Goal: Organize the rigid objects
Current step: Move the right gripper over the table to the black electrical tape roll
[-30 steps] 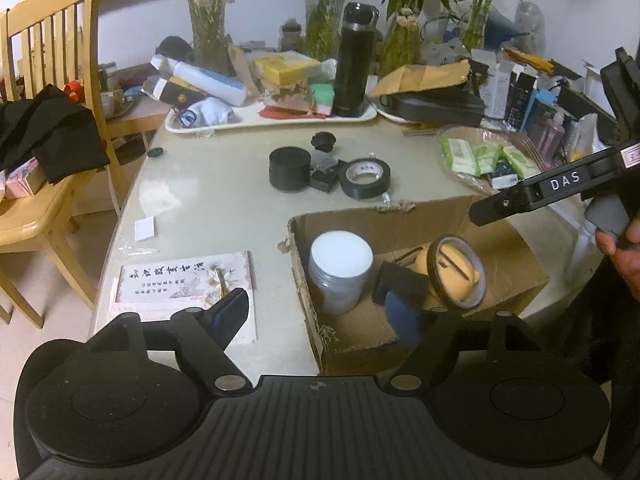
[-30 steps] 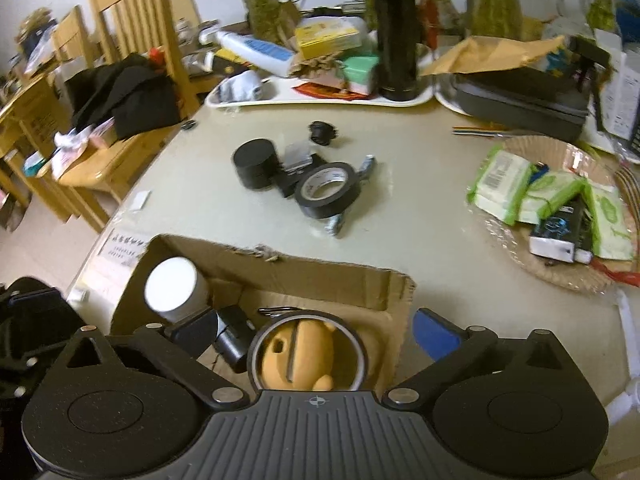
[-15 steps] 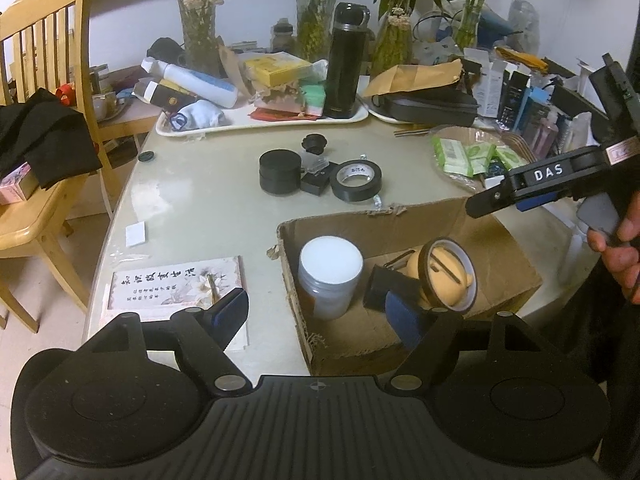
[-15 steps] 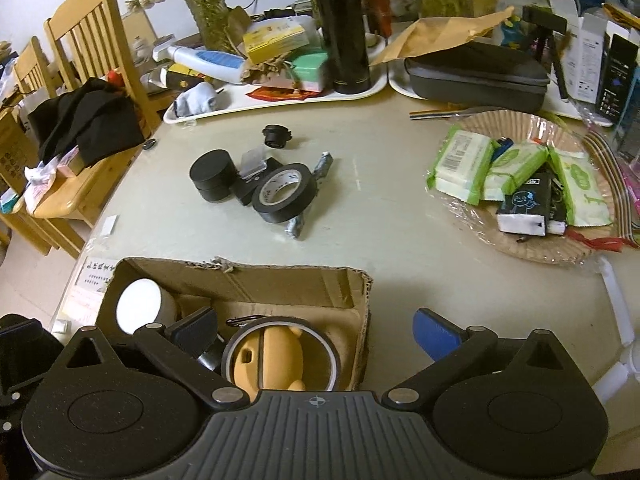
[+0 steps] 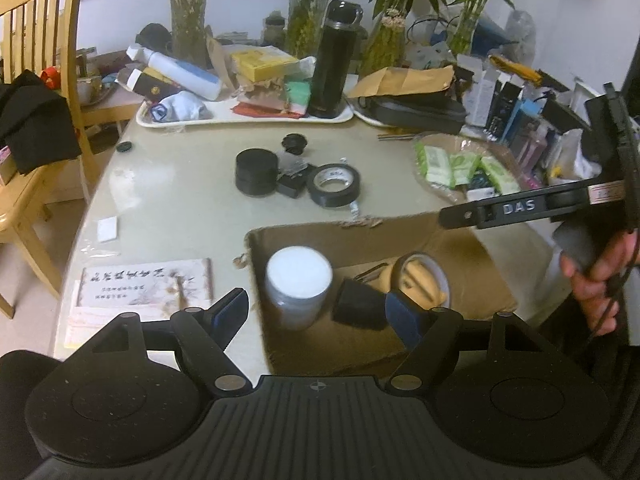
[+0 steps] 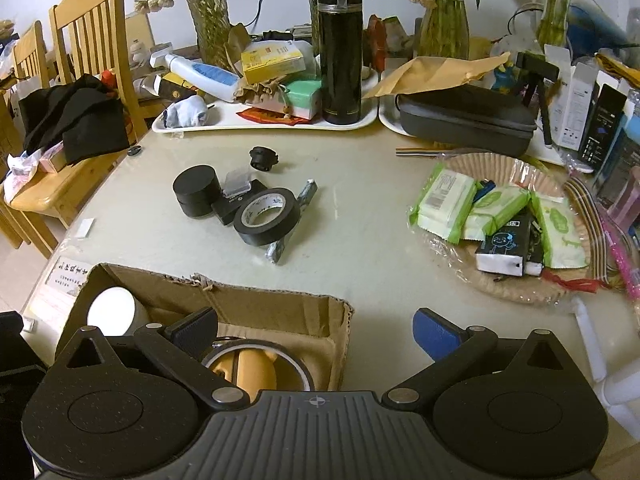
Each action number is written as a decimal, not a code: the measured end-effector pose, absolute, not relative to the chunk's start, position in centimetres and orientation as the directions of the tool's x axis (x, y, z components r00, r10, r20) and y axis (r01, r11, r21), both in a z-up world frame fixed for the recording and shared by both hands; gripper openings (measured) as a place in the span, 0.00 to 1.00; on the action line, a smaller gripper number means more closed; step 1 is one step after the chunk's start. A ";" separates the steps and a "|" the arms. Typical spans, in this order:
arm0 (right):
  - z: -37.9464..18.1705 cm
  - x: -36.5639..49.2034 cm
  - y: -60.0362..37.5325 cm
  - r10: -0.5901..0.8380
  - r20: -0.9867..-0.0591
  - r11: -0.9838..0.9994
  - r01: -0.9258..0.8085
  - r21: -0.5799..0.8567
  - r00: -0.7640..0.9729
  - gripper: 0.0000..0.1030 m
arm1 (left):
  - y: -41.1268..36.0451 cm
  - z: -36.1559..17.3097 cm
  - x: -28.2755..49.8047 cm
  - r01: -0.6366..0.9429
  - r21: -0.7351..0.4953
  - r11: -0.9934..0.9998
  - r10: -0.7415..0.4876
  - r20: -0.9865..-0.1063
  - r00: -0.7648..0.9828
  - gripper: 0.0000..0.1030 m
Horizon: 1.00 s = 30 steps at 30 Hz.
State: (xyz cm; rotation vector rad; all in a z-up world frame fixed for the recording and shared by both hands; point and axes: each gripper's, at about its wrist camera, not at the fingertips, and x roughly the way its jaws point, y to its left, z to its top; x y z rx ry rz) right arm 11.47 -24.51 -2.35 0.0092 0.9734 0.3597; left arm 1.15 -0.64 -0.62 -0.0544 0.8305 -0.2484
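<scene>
An open cardboard box on the table holds a white-lidded jar, a tan tape roll and a black block. Beyond it lie a black tape roll, a black round tin, a small black box, a black knob and a grey stick. My left gripper is open and empty over the box's near edge. My right gripper is open and empty above the box's right corner; it also shows in the left wrist view.
A white tray with a black flask, bottles and boxes stands at the back. A black case and a basket of wipe packs are at right. Wooden chairs stand left. A booklet lies front left.
Both grippers have risen and drawn back from the box. The right gripper has moved away from the tan tape roll, which stays in the box.
</scene>
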 end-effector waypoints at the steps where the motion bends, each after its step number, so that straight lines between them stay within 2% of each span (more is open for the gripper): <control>1: -2.3 11.6 -24.6 0.301 -0.808 0.942 -0.290 0.169 0.507 1.00 | -0.8 -0.5 1.2 0.199 -0.143 0.969 -0.240 -0.723 0.648 0.73; 8: -2.3 12.3 -24.8 0.294 -0.816 0.947 -0.267 0.178 0.497 1.00 | -2.0 -0.2 2.0 0.228 -0.160 0.960 -0.272 -0.717 0.642 0.73; 13: -2.4 12.6 -23.7 0.271 -0.823 0.942 -0.312 0.122 0.498 1.00 | -2.2 -0.4 2.6 0.225 -0.188 0.956 -0.291 -0.716 0.635 0.73; 22: -2.0 13.7 -22.2 0.259 -0.811 0.925 -0.378 0.051 0.525 1.00 | -2.6 -1.0 3.1 0.230 -0.180 0.956 -0.287 -0.717 0.635 0.73; 30: -2.5 14.7 -21.3 0.280 -0.812 0.910 -0.410 0.055 0.512 1.00 | -2.8 -0.8 3.7 0.240 -0.140 0.961 -0.266 -0.714 0.647 0.73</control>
